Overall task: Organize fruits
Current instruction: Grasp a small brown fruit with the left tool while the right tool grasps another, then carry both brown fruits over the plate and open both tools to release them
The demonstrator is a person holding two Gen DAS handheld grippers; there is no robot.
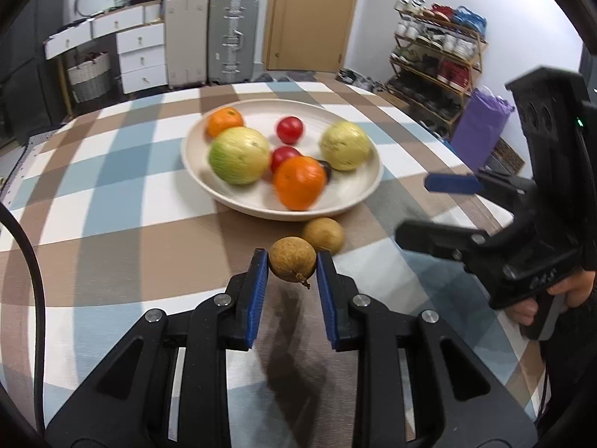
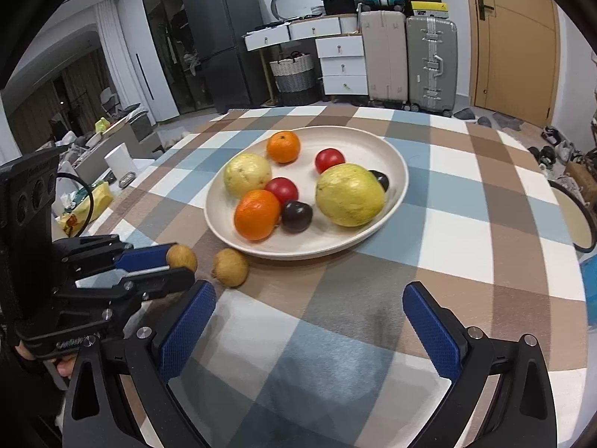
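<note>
Already the left gripper [image 1: 292, 266] has its fingers [image 1: 257, 280] pinched on a small brown fruit [image 1: 292, 263], blue pads pressing either side of it, lifted a little off the checked surface [image 1: 112, 231]. A second brown fruit [image 1: 323, 235] lies just beyond the fingertips and slightly to their right, close against the near rim of the cream plate [image 1: 335, 205], which sits straight ahead with two oranges, two pale green fruits, red ones and dark ones crowded inside.

Risk, as I judge it: the held fruit is round, hard-looking and caught near the pad tips, so a quick swing toward the plate could squirt it out and send it rolling over the surface. Carrying it low ahead could also knock the second brown fruit away, or bump the front orange [image 1: 299, 183] and set the pile shifting.

Meanwhile the right gripper [image 2: 309, 321] hangs to the right of the left fingers with its own fingers [image 2: 188, 330] spread wide, nothing between them but bare cloth, touching nothing.
</note>
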